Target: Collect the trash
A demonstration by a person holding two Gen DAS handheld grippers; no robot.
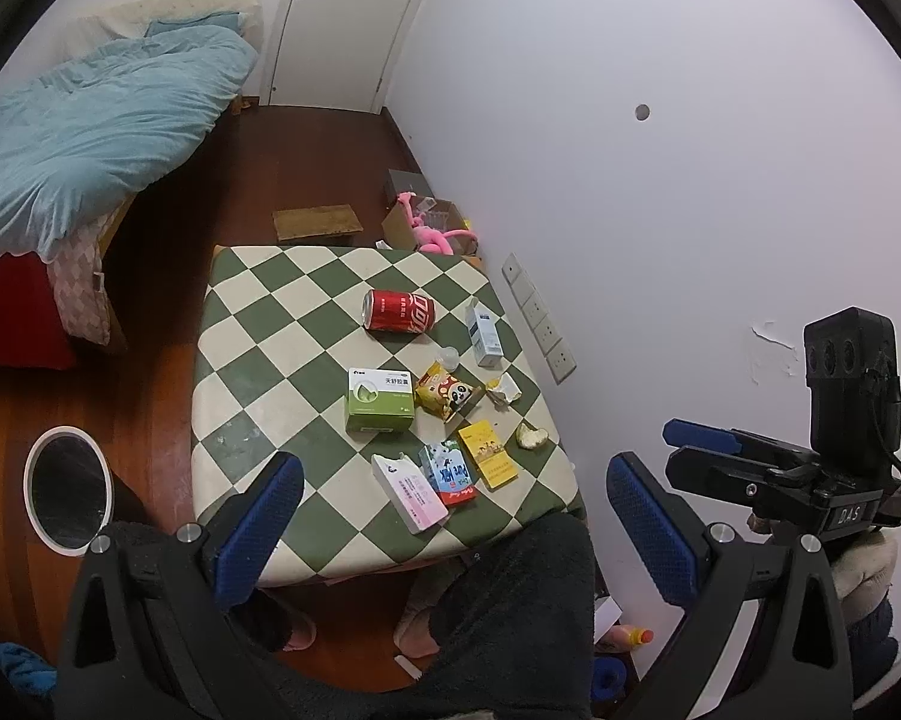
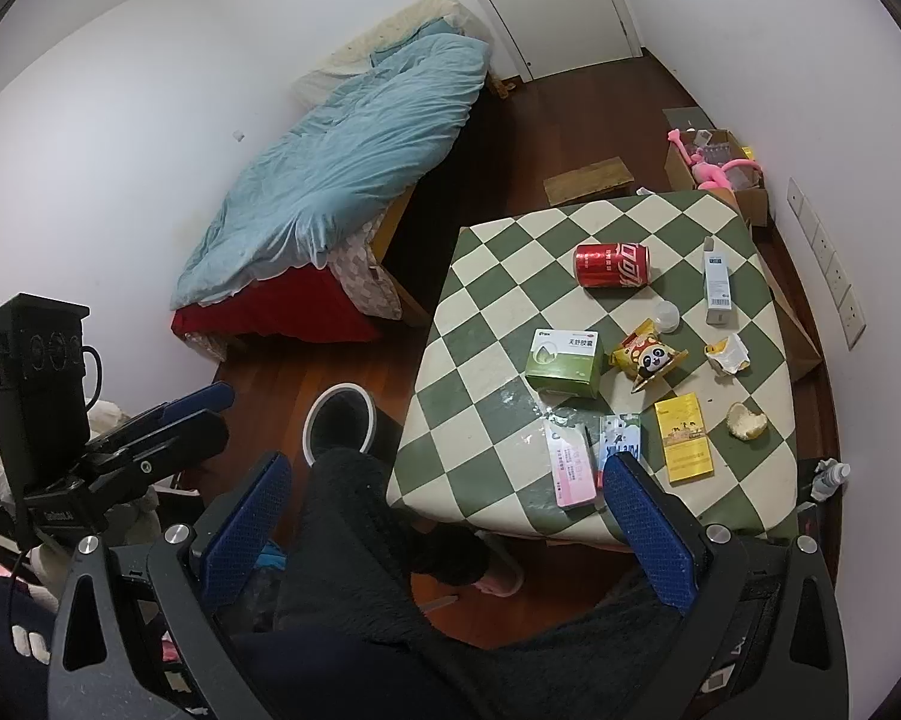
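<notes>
Nothing picked up yet — both grippers hover above the desk (image 1: 252, 324), fingers apart and empty: left gripper (image 1: 450, 516), right gripper (image 2: 444, 516). Trash lies scattered on the desk: red can (image 1: 398, 311), green box (image 1: 380, 399), snack bag (image 1: 449, 397), pink box (image 1: 410, 492). Bin (image 1: 66, 489) stands on the floor just beside the desk. Next — probably lower onto one near item and close.

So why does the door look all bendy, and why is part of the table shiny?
Left wrist view: the fisheye lens curves the door and darkens the corners. Right wrist view: light glares off the checked table near the green box; the door bends there too.
</notes>
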